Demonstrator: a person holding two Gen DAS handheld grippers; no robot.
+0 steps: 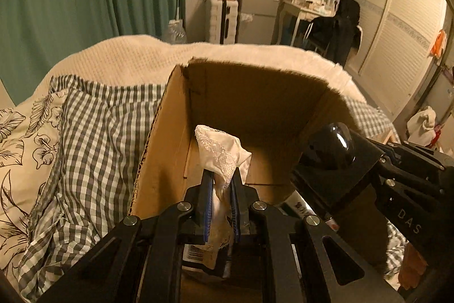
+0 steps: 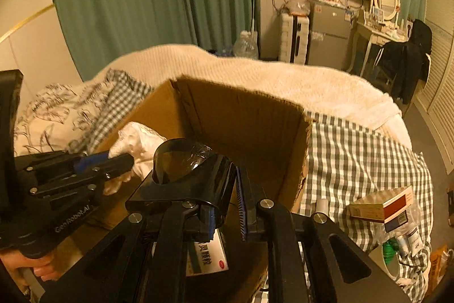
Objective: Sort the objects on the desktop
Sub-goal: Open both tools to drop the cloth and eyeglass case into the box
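An open cardboard box [image 1: 255, 93] stands on the bed; it also shows in the right wrist view [image 2: 249, 115]. My left gripper [image 1: 221, 175] is shut on a white lace-trimmed cloth [image 1: 221, 149] and holds it over the box interior; the cloth [image 2: 139, 138] also shows in the right wrist view. My right gripper [image 2: 227, 189] is shut on a glossy black object with a round lens-like end [image 2: 181, 163] and holds it above the box's right side; the object also shows in the left wrist view [image 1: 334, 144]. A printed medicine carton [image 2: 210, 254] lies on the box floor.
The box sits on a grey-checked cover [image 2: 360, 149] with a floral pillow [image 1: 25, 138] to the left and a cream blanket [image 1: 136, 56] behind. A red-and-white carton [image 2: 383, 203] and small bottles in a clear bag [image 2: 403, 240] lie on the bed at the right.
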